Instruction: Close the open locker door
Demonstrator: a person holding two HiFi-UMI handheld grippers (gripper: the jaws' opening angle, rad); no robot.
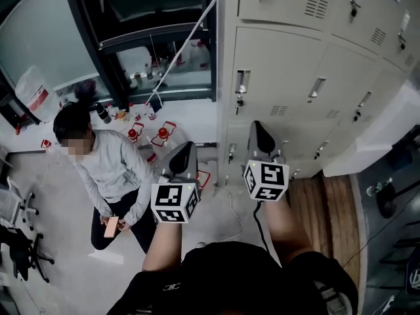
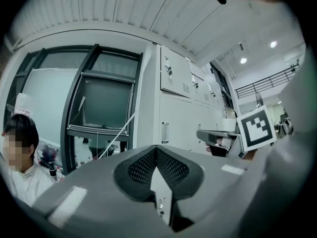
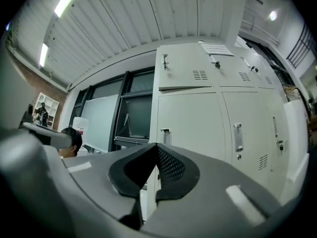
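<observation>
Jaws closed tip to tip and empty on both left gripper and right gripper, held up facing the lockers, with the open locker door sticking out at the bank's right edge, right of the right gripper.

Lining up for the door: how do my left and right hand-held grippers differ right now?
The left hand-held gripper hangs over the floor beside the lockers; the right hand-held gripper sits in front of their lower doors, further forward. The left's marker cube and the right's show different patterns. Both are shut, holding nothing.
</observation>
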